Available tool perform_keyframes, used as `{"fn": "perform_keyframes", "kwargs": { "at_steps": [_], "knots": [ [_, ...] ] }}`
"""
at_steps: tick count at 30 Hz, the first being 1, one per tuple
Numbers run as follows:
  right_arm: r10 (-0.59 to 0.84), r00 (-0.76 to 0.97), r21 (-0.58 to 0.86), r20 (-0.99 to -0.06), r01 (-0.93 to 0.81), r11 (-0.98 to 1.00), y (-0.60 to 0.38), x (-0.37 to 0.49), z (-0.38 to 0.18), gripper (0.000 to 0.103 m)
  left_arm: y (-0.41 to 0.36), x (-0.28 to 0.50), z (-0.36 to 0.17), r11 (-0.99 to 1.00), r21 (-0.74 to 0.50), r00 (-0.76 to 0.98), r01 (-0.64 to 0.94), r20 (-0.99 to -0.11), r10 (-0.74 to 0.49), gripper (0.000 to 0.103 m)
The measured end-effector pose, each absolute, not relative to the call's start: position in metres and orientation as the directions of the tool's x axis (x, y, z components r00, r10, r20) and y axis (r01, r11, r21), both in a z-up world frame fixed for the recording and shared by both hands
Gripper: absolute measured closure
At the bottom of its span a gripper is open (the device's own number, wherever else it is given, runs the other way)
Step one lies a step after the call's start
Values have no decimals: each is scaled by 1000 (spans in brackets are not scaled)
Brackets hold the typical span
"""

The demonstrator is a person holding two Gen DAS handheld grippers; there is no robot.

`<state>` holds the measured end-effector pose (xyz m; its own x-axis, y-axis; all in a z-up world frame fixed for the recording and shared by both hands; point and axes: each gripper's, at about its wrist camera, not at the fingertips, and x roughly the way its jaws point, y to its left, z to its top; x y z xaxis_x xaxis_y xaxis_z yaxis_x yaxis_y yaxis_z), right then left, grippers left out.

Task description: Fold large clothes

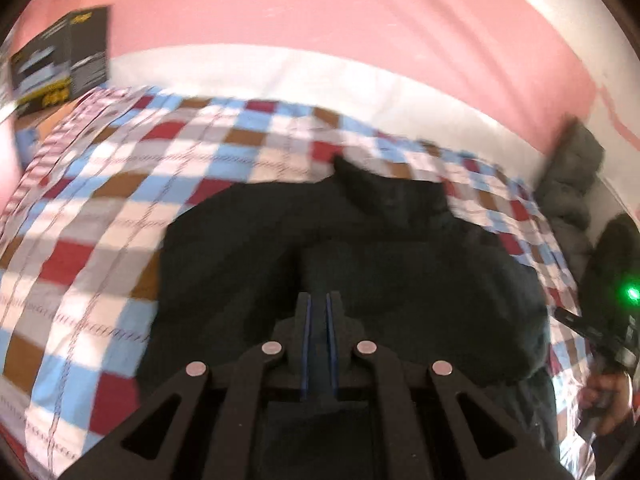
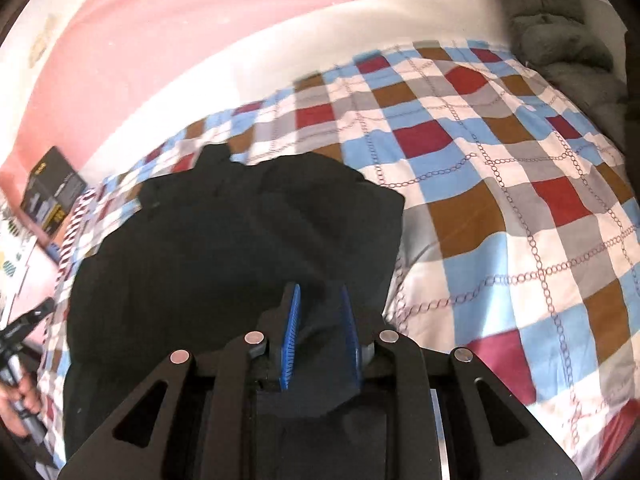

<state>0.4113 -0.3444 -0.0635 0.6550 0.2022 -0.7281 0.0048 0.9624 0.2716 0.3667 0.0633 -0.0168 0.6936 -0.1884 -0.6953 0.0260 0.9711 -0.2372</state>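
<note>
A large black garment (image 1: 360, 264) lies bunched on the checkered bedspread (image 1: 100, 208). My left gripper (image 1: 319, 300) is shut on a fold of its near edge, dark cloth pinched between the blue pads. In the right wrist view the same black garment (image 2: 224, 240) spreads to the left and ahead on the bedspread (image 2: 500, 184). My right gripper (image 2: 320, 296) is shut on a thicker bunch of the cloth, which fills the narrow gap between its blue pads and hangs back toward the camera.
A dark printed box (image 1: 60, 60) stands at the far left corner of the bed against the pink wall (image 1: 320, 8). A grey quilted cushion (image 2: 560, 32) rests at the far right. The other gripper and the hand on it (image 1: 612, 344) show at the right edge.
</note>
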Motion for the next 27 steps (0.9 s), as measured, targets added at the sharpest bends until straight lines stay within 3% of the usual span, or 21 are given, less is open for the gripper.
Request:
{"fn": "perform_keyframes", "kwargs": {
  "at_steps": [3, 7, 9, 16, 21, 27],
  "knots": [
    [190, 639, 264, -745, 21, 964, -340, 433, -74, 81, 34, 389, -23, 978, -189, 682, 85, -705, -195, 94],
    [164, 552, 218, -817, 33, 975, -336, 458, -108, 81, 28, 428, -77, 990, -136, 583, 43, -801, -135, 94],
    [159, 550, 207, -820, 26, 978, -336, 459, -110, 81, 35, 431, -92, 986, -165, 571, 37, -806, -157, 94],
    [205, 643, 269, -738, 1, 963, -346, 397, -74, 81, 53, 382, -64, 986, -160, 629, 42, -763, -150, 94],
    [162, 516, 218, -841, 49, 975, -347, 384, -116, 81, 60, 372, -97, 994, -111, 541, -17, -837, -84, 94],
    [168, 587, 224, -792, 24, 974, -337, 332, -64, 80, 60, 324, -45, 991, -130, 603, -16, -792, -94, 94]
  ]
}}
